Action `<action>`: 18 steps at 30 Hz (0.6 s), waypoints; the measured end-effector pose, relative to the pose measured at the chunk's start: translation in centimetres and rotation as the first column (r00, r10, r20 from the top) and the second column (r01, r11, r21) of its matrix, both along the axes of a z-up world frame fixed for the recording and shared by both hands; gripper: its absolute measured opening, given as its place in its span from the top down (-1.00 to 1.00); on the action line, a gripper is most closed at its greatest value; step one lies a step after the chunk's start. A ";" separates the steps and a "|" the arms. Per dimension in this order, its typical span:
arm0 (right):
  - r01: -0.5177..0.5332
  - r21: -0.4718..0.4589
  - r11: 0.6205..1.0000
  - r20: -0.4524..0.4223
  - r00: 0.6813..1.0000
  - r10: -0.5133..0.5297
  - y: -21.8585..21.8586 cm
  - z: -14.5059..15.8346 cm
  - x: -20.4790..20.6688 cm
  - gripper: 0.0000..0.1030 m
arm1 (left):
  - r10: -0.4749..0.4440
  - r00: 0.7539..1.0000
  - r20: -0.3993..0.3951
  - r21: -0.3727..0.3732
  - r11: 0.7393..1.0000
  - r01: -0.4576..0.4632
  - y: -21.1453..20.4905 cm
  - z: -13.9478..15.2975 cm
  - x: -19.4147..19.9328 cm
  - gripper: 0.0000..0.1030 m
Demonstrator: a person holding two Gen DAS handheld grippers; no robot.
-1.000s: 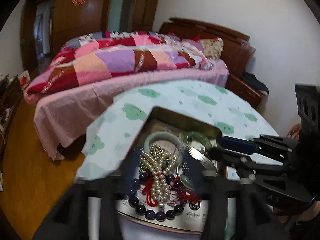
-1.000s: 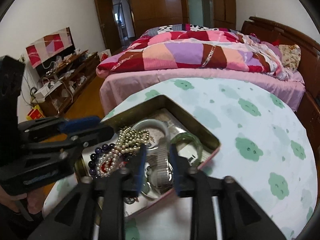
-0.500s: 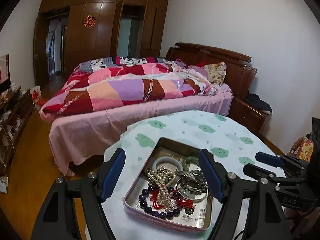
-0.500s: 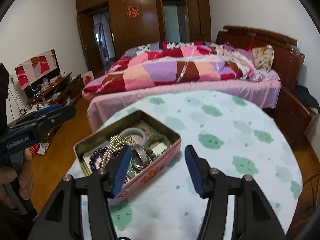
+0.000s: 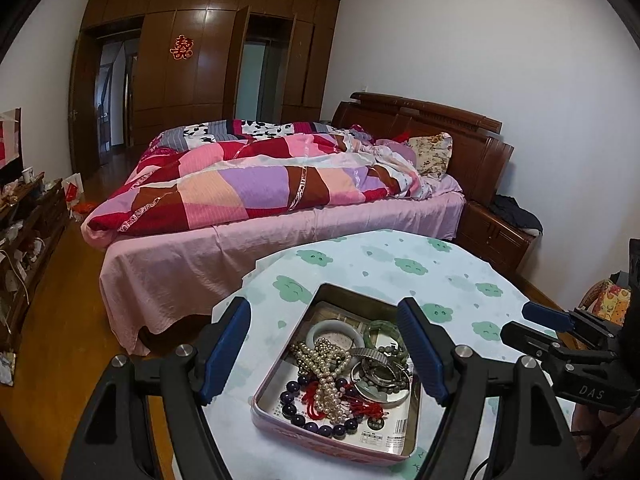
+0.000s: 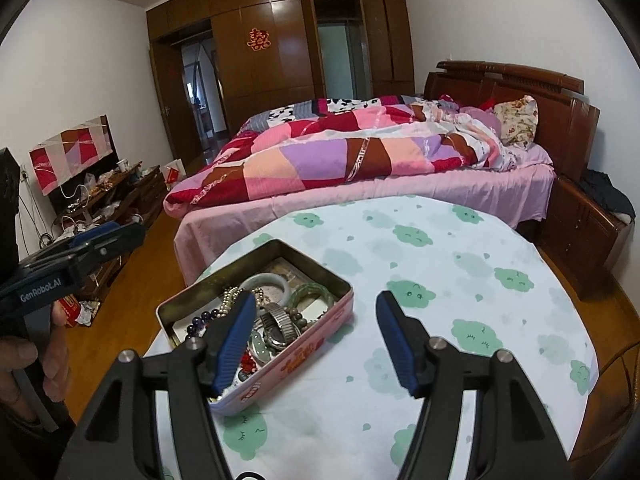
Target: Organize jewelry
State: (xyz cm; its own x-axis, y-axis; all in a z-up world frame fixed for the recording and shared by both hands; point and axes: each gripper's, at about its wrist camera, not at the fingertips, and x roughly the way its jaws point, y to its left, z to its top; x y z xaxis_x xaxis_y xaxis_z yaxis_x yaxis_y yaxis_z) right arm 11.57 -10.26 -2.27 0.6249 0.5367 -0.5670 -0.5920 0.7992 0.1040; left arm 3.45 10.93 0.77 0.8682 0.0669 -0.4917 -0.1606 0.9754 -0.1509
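- The pink tin (image 5: 320, 436) with your jewelry stands open on the counter (image 5: 400, 264), at its near left part, close to the edge.
- Inside it, a string of pearls (image 5: 326, 372) lies in a heap over a bracelet of dark purple beads (image 5: 308, 424) and some red cord (image 5: 360, 408).
- A pale jade bangle (image 5: 334, 330) and a green bangle (image 5: 384, 330) lie at the far end of the tin, and a metal watch band (image 6: 280, 320) with some silver rings is on the right side.
- Your left claw (image 5: 324, 354) hovers above the tin with its blue pads wide apart, one on each side of the tin, holding nothing.
- Your right claw (image 6: 316, 340) is also wide apart and holds nothing; its left pad is over the near right corner of the tin, its right pad over the bare cloth.
- The counter wears a white cloth with green clouds.
- Beyond it is a bed (image 6: 360, 160) with a patchwork quilt, and a brown wardrobe (image 6: 280, 60) at the far wall.
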 end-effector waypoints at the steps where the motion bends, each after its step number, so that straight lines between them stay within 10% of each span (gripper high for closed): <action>1: 0.000 -0.001 1.000 0.000 1.000 0.000 0.0 0.0 0.1 -0.27 | -0.001 1.000 0.000 -0.001 1.000 0.001 0.0 0.0 0.0 -0.47; 18: 0.006 0.012 1.000 -0.005 1.000 -0.005 -0.2 -0.1 0.0 -0.43 | -0.002 1.000 -0.009 0.006 1.000 0.002 -0.2 -0.4 -0.2 -0.47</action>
